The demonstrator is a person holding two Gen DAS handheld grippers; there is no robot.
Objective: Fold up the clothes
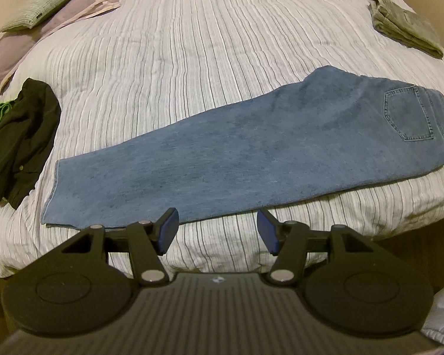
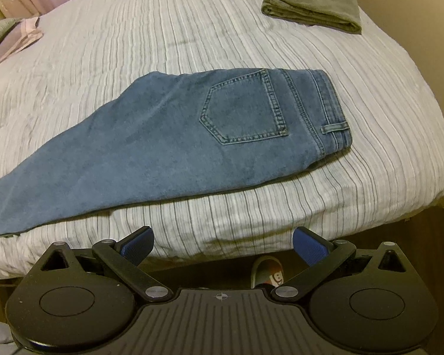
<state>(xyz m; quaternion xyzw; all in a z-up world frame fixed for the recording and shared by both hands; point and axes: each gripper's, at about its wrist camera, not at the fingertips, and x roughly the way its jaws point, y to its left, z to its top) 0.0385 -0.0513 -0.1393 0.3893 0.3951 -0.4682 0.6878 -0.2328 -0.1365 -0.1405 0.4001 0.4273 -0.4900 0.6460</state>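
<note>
Bed [image 1: 192,44] centre bare behind jeans [image 1: 236,153]; black heap [image 1: 20,136] blocks left edge, folded grey pants [image 2: 310,3] far-right corner.

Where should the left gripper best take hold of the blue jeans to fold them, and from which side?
Probably at the leg hem, coming from the near bed edge. The jeans lie flat, legs stacked, hem toward the left gripper, which is open, so the hem edge can be pinched and carried to the waistband.

A bed [image 1: 222,29] under a white, grey-striped quilt carries blue jeans [image 1: 222,153], folded leg on leg, near its front edge. Beyond the jeans' waistband lies a folded olive garment [image 1: 405,26]; past their hem, a dark crumpled pile [image 1: 17,145]; pillows [image 1: 38,3] far behind.
</note>
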